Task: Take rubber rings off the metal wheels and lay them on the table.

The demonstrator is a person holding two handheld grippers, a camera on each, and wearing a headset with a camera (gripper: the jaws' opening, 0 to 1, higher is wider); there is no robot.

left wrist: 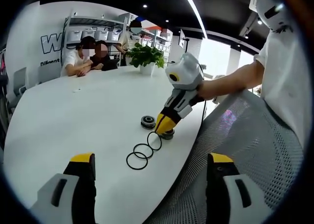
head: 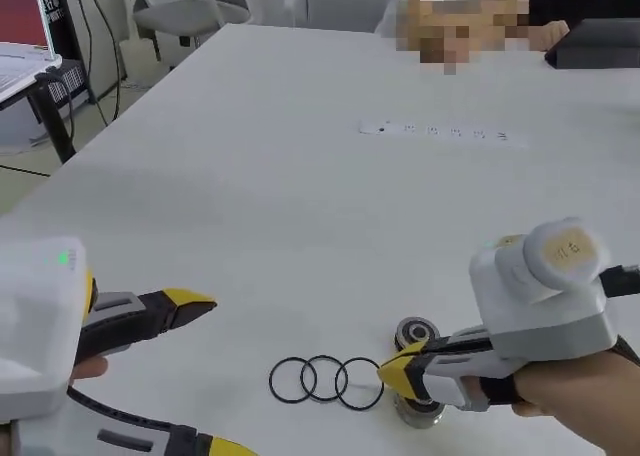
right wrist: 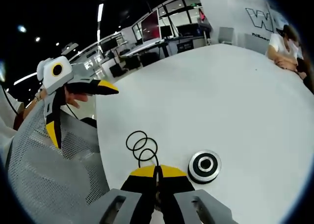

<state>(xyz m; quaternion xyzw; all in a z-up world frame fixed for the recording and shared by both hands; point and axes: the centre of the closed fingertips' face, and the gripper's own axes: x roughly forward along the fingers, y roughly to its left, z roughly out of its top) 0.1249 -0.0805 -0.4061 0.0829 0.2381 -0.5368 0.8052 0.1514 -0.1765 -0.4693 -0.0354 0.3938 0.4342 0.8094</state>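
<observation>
Your right gripper [head: 386,374], jaws pinched shut on the rightmost rubber ring [head: 358,384], lowers it flat beside the other two rings [head: 306,378], just left of the metal wheels [head: 416,332], while your left gripper [head: 228,374] hovers wide open, leaving room.

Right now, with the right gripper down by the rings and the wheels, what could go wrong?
1. The right gripper looks shut on the third rubber ring, which overlaps the other two rings. Pulling away before opening could drag the row out of place.
2. The near metal wheel sits right under that gripper, close to the edge of the table. A nudge might knock it off.
</observation>
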